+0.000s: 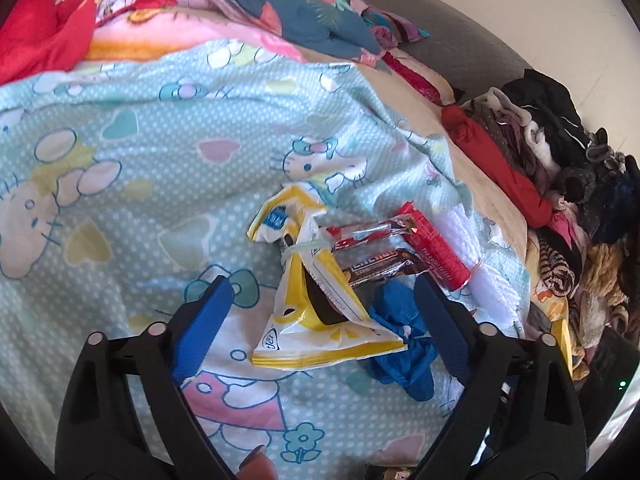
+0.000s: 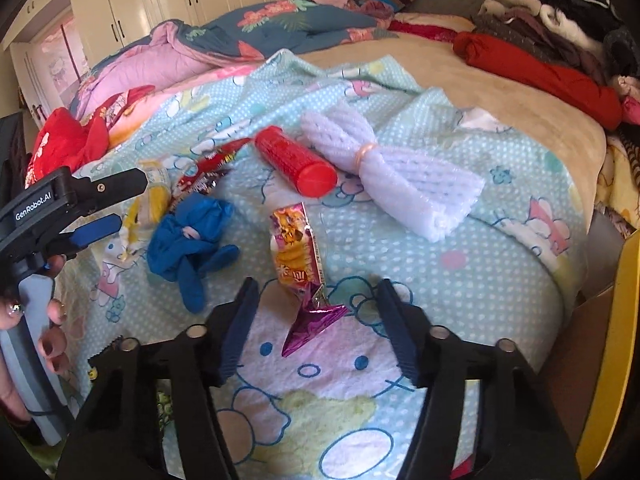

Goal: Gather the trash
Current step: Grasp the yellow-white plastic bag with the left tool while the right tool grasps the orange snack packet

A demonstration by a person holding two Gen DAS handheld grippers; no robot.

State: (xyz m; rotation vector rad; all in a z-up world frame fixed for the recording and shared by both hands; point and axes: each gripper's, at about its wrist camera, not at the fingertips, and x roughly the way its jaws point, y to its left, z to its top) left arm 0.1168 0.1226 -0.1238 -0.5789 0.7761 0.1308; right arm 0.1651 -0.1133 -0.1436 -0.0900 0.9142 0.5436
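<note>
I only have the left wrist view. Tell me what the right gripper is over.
Observer: The right gripper straddles a pink wrapper on the blanket.
Operator: Report whether it grips it.
Observer: No. Both pads stand clear of the wrapper.
Operator: Name the nearest other trash.
Observer: The blue glove, left of the wrapper and not touching it.

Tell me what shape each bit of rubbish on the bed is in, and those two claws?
yellow wrapper: crumpled, between open left gripper fingers
pink wrapper: twisted, untouched, inside open right gripper
blue glove: balled up
red tube: lying flat
white foam net: banded
</note>
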